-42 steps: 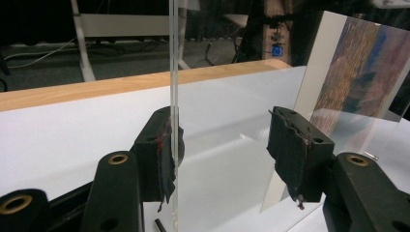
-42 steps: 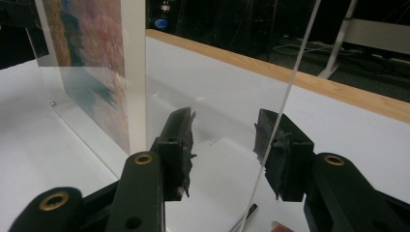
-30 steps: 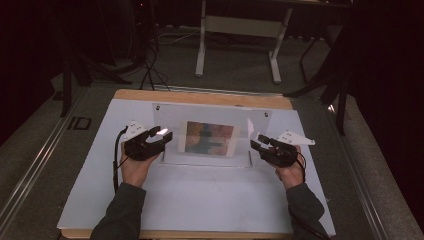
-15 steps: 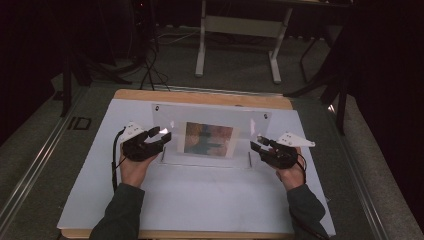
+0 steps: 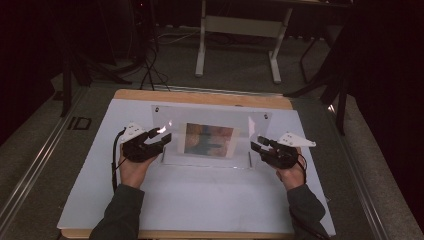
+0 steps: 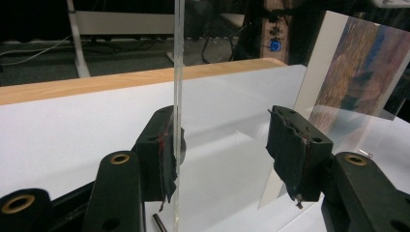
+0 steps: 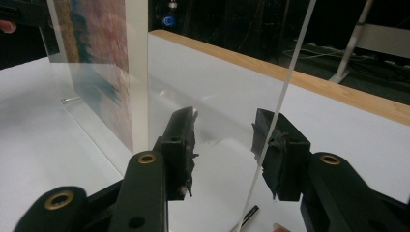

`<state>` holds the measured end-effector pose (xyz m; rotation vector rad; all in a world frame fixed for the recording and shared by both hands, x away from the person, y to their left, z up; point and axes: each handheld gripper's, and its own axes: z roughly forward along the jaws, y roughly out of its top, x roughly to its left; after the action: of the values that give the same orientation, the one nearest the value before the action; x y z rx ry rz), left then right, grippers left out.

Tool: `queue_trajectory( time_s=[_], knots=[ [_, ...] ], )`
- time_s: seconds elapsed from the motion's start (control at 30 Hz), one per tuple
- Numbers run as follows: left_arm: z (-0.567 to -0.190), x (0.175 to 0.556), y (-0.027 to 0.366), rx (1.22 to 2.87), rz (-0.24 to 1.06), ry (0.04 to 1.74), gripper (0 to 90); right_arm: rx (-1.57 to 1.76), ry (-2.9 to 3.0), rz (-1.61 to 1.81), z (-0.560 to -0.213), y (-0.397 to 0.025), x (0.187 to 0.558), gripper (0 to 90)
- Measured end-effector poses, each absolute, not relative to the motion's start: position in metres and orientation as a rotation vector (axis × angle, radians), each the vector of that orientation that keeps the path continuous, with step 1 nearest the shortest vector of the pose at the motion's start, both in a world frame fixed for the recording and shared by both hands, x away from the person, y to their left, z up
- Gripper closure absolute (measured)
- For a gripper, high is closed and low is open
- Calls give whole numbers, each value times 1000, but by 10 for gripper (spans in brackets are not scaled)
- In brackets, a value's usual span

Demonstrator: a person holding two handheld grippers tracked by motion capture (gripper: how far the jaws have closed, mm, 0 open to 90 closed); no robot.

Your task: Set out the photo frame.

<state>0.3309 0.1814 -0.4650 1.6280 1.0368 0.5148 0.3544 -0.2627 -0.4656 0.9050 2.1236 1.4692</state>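
Note:
A clear acrylic picture frame [image 5: 210, 115] stands upright mid-table with a coloured print [image 5: 209, 139] inside. My left gripper [image 5: 161, 137] is at its left end, open. In the left gripper view the front clear sheet [image 6: 177, 72] runs edge-on between the jaws of the left gripper [image 6: 227, 145], against the left pad [image 6: 167, 154]; the print [image 6: 358, 72] stands beyond the right jaw. My right gripper [image 5: 256, 145] is at the right end, open. In the right gripper view a clear sheet edge [image 7: 285, 96] crosses the right gripper [image 7: 225, 140] near its right pad; the print [image 7: 96, 58] is left of it.
The white tabletop [image 5: 200, 200] has a wooden far edge [image 5: 200, 97]. Small metal pins [image 6: 157, 223] [image 7: 246, 216] lie at the frame's foot. A white table stand [image 5: 240, 45] and cables sit on the dark floor behind.
Hardly anything: both grippers stay at the frame's two ends, the left one shifted very slightly. The frame has not moved.

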Motion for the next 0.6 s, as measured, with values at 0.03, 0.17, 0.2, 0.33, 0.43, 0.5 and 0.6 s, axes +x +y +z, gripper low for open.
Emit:
queue_trajectory(
  time_s=[0.03, 0.17, 0.2, 0.33, 0.43, 0.5, 0.6],
  knots=[
    [-465, 331, 182, 1628, 512, 1033, 456, 905, 2126, 1470, -465, -263, 354, 579],
    [-466, 331, 185, 1639, 505, 1012, 465, 907, 2128, 1484, -466, -264, 355, 571],
    [-466, 331, 186, 1642, 508, 1011, 466, 906, 2131, 1479, -466, -264, 354, 569],
    [-466, 332, 188, 1644, 501, 1016, 466, 907, 2137, 1472, -466, -264, 354, 568],
    [-465, 331, 192, 1633, 499, 1020, 470, 907, 2142, 1470, -466, -266, 354, 565],
    [-465, 330, 195, 1630, 497, 1019, 474, 904, 2150, 1465, -466, -269, 353, 561],
    [-463, 329, 201, 1623, 486, 1020, 483, 903, 2163, 1473, -465, -275, 353, 559]
  ],
)
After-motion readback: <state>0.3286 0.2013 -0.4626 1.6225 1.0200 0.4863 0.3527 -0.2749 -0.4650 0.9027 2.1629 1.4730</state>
